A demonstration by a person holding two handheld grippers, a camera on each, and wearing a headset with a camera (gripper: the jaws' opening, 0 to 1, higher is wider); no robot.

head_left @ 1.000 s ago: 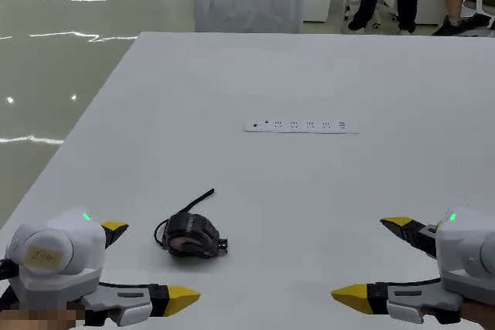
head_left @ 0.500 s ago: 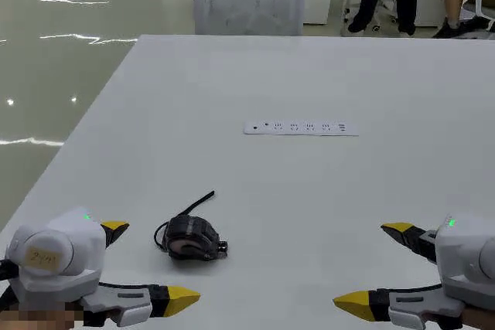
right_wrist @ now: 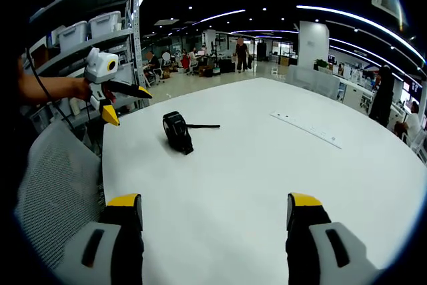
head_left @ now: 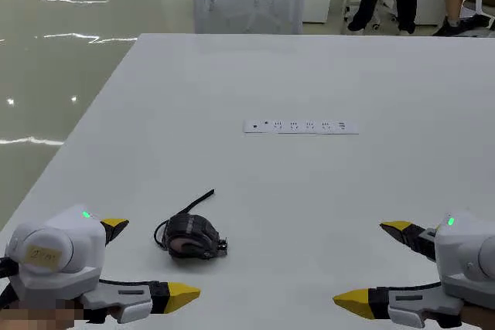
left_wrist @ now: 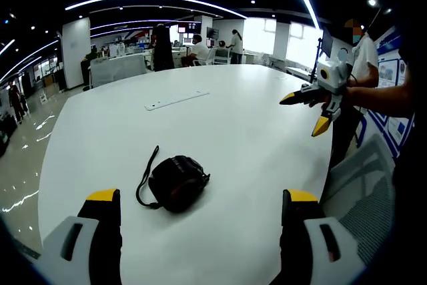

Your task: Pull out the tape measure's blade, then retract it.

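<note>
2 empty tongs gaping wide, left tongs (head_left: 151,260), right tongs (head_left: 372,262), tape measure (head_left: 192,236) on table (head_left: 309,191) between them

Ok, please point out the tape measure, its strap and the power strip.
tape measure (head_left: 192,236), head view, its black case.
strap (head_left: 199,199), head view, its straight part.
power strip (head_left: 301,126), head view, its middle.

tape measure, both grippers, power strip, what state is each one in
tape measure: lying on the table, blade not pulled out, strap loose, not gripped
left gripper: open, empty, beside the tape measure
right gripper: open, empty, well apart from it
power strip: flat on the table, nothing plugged in
</note>
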